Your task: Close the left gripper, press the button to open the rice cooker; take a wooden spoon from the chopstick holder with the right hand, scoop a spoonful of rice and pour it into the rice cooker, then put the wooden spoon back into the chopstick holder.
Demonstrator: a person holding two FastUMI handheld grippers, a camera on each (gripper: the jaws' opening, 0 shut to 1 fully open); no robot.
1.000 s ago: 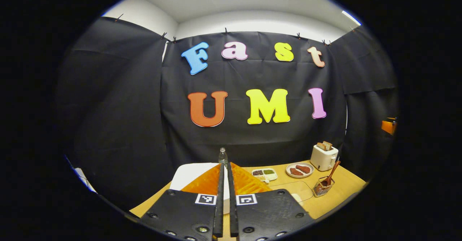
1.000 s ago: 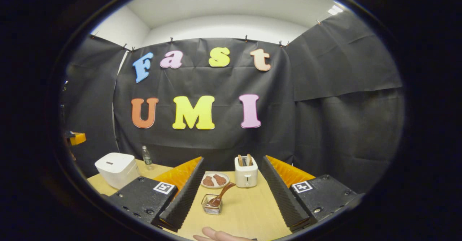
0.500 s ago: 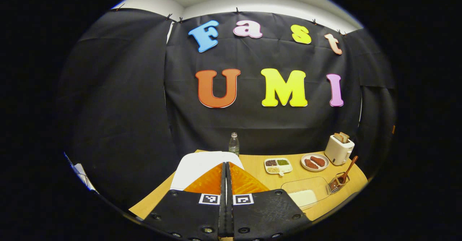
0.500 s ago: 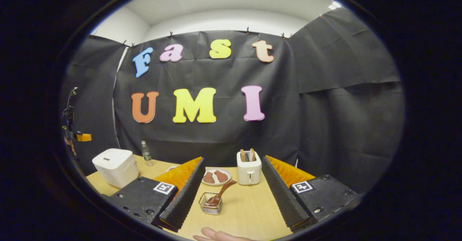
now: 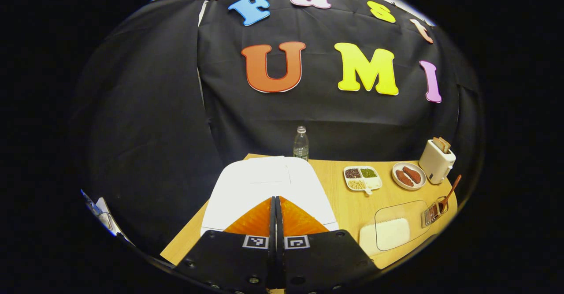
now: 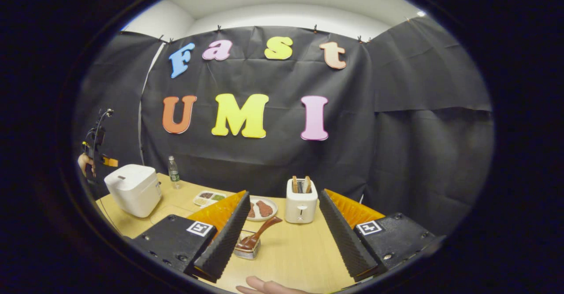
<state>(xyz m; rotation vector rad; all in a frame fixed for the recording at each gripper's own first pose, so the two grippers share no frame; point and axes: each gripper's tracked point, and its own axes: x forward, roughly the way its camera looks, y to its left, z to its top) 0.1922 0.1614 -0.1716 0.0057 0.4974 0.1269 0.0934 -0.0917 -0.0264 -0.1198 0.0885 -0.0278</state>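
We see the wooden spoon (image 6: 257, 233) standing in the chopstick holder (image 6: 246, 250), rice in the clear tray (image 5: 387, 232), left gripper (image 5: 276, 206) clenched above the rice cooker (image 5: 264, 188), right gripper (image 6: 282, 228) spread wide

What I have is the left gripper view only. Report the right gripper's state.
Observer: The right gripper is open, fingers wide apart, holding nothing.
Operator: Give me the wooden spoon's position against it.
Observer: The wooden spoon leans in the chopstick holder, which sits partly behind the gripper's left finger.
Operator: Now the rice cooker from the side.
Observer: Side-on, the rice cooker has its lid down flush.
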